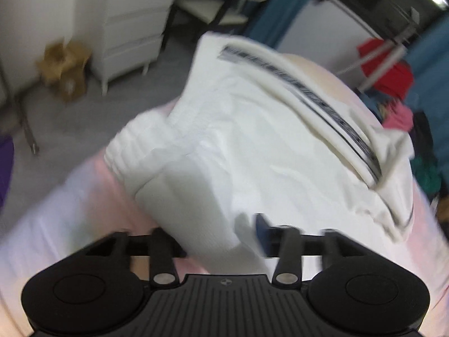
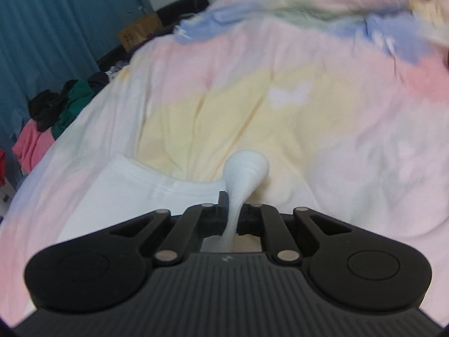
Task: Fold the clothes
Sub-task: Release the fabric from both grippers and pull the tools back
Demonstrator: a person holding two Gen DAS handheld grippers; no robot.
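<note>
Both tongs pinch the white garment (image 1: 252, 140): left gripper (image 1: 224, 236), right gripper (image 2: 234, 213). I fear the thin pinch slipping off near the bed's (image 2: 308, 112) edge.

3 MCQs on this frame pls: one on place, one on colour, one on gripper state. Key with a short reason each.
1. Where does the white garment lie?
A. on the pastel bedspread
B. on the grey floor
C. in a drawer

2. What colour is the curtain beside the bed?
A. red
B. teal blue
C. yellow

3. What is the right gripper doing?
A. open over bare bedspread
B. shut on a cardboard box
C. shut on white fabric

Key:
1 A: the left wrist view shows the garment spread on the bedspread.
2 B: teal blue drapes hang at the left of the right wrist view.
3 C: a pinched bunch of white fabric pokes up between its closed fingers.
</note>
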